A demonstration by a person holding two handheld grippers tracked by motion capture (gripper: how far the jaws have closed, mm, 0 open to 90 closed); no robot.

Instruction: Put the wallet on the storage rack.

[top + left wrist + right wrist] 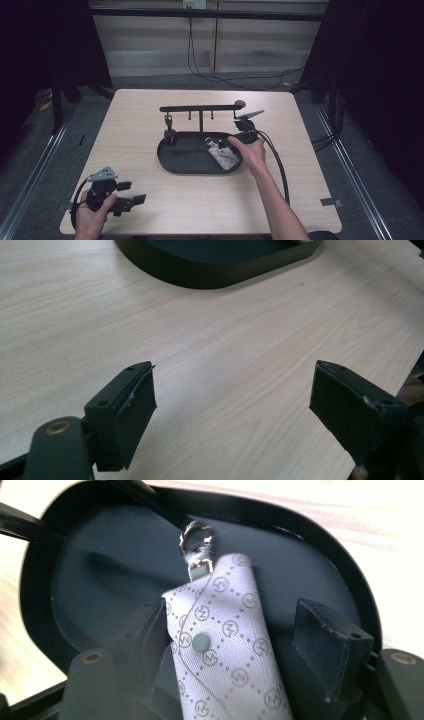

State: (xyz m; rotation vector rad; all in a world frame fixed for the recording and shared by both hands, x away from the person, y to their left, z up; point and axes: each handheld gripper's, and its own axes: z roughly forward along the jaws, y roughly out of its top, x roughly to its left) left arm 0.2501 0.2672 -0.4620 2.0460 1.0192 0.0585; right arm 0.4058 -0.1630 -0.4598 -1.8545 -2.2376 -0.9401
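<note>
The right gripper [235, 645] is partly open over the right end of the black oval tray [172, 165]. A white pouch [227, 650] lies between its jaws — the left pad sits against the pouch's edge, the right pad stands clear of it, so nothing is clamped. The pouch is printed with small round marks and dotted diagonal lines, has a pale green snap, and carries a silver clip [196, 537] at its far end. It rests on the tray floor. The high view adds the black hook stand [201, 108] rising from the tray — and the left gripper [131, 192], jaws wide open and empty, at the table's [225, 340] near left corner.
</note>
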